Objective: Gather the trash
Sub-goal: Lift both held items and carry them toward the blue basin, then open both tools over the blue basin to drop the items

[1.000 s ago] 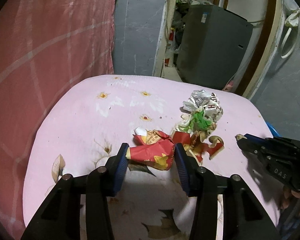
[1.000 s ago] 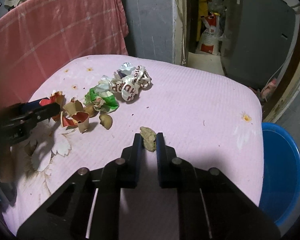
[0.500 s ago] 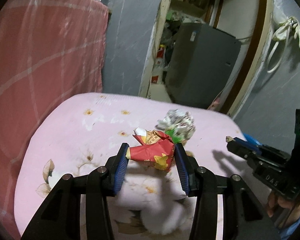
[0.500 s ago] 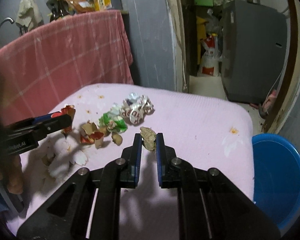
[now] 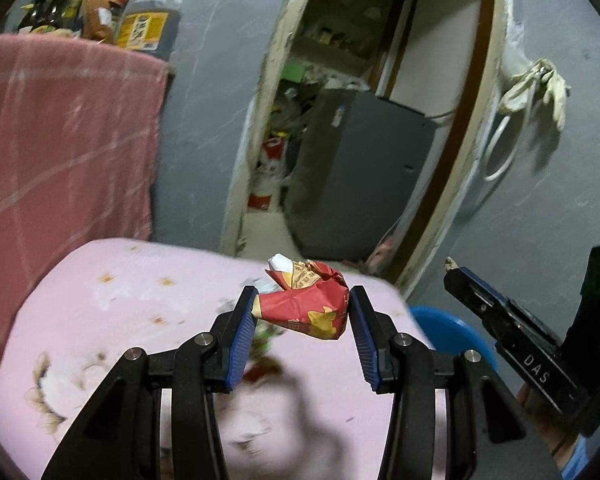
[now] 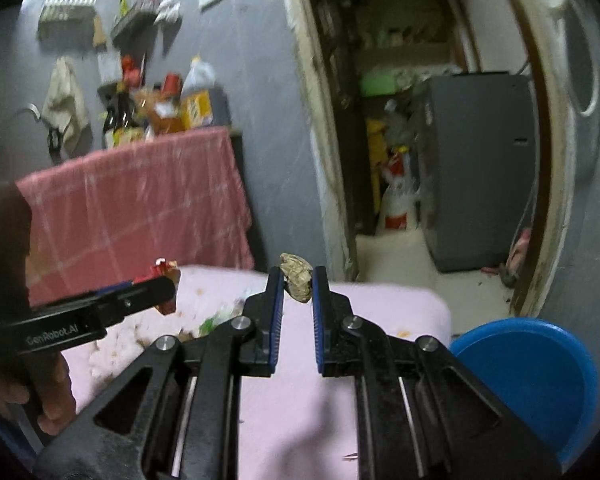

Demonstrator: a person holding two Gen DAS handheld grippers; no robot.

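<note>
My left gripper [image 5: 303, 304] is shut on a crumpled red and yellow wrapper [image 5: 306, 302], held in the air above the pink floral table [image 5: 100, 320]. In the right wrist view my right gripper [image 6: 296, 286] is shut on a small brownish crumpled scrap [image 6: 297, 278], also lifted off the table [image 6: 380, 312]. Each gripper shows in the other's view: the right one [image 5: 454, 270] at the far right, the left one [image 6: 166, 286] at the left with the red wrapper [image 6: 160, 270] at its tip. Blurred green and white trash [image 6: 212, 320] lies on the table below.
A blue tub [image 6: 536, 376] stands on the floor past the table's right edge, also seen as a blue rim [image 5: 448, 330]. A pink cloth [image 5: 60, 148] drapes a counter with bottles at the left. Behind, a doorway opens on a grey appliance [image 5: 360, 172].
Both grippers rose from the table with their pieces and tilted upward, so the views now take in more wall and doorway. The trash pile dropped low and mostly behind the fingers.
</note>
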